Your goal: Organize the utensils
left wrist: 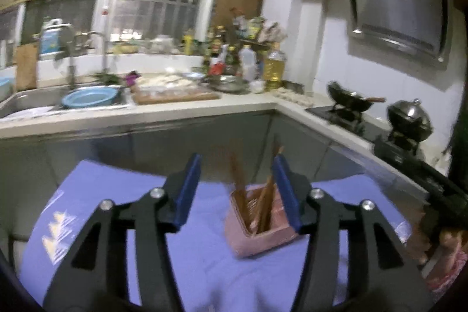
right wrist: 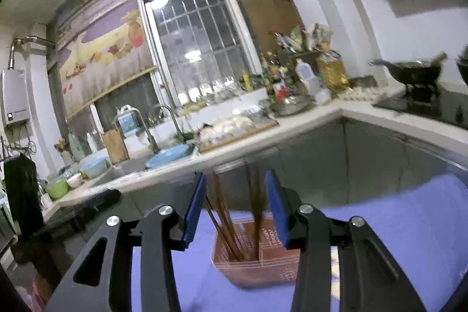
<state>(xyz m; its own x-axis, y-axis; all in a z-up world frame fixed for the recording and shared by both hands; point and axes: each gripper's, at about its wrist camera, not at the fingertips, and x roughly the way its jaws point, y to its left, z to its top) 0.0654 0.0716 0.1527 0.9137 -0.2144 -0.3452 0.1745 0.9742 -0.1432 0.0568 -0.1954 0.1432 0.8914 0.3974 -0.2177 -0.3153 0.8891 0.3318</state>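
**Both grippers spread wide above the chopstick holder**

The left gripper (left wrist: 237,168) and right gripper (right wrist: 235,189) stood wide, holding nothing. Beyond them, brown chopsticks (left wrist: 238,180) leaned upright inside a reddish perforated holder (right wrist: 263,265) on the purple cloth (left wrist: 117,195). Farther off lay the kitchen counter (left wrist: 175,110).
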